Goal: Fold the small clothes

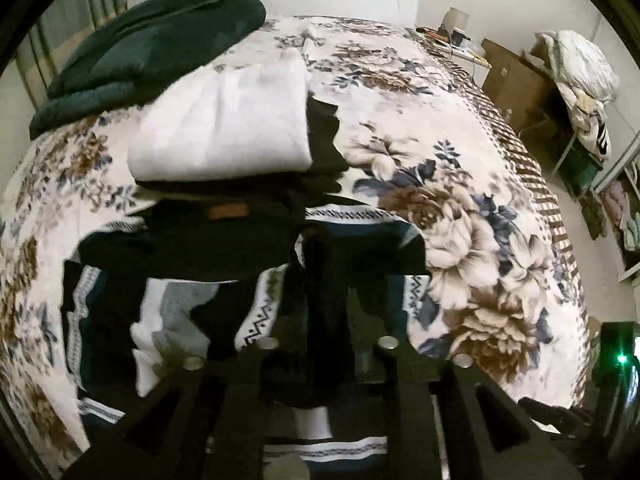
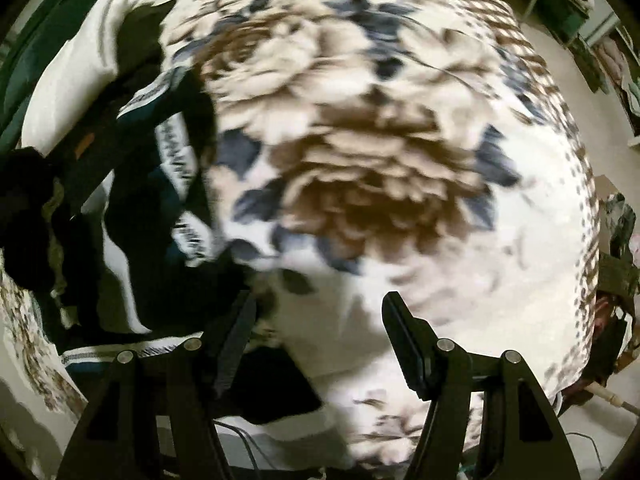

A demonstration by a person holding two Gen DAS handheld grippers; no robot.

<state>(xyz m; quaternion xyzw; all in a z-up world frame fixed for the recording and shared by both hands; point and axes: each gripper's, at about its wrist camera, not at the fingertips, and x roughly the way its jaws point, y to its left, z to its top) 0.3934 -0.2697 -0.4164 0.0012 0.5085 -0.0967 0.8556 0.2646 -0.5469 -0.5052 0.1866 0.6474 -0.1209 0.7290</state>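
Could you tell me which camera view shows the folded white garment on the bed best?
The left wrist view: the folded white garment lies sharp and whole there. The right wrist view catches only a blurred strip of it at its left edge.

We see a bed covered by a floral bedspread. Directly on it lie a dark patterned garment nearest us, a folded white cloth over a black piece beyond it, and a dark green blanket near the headboard.
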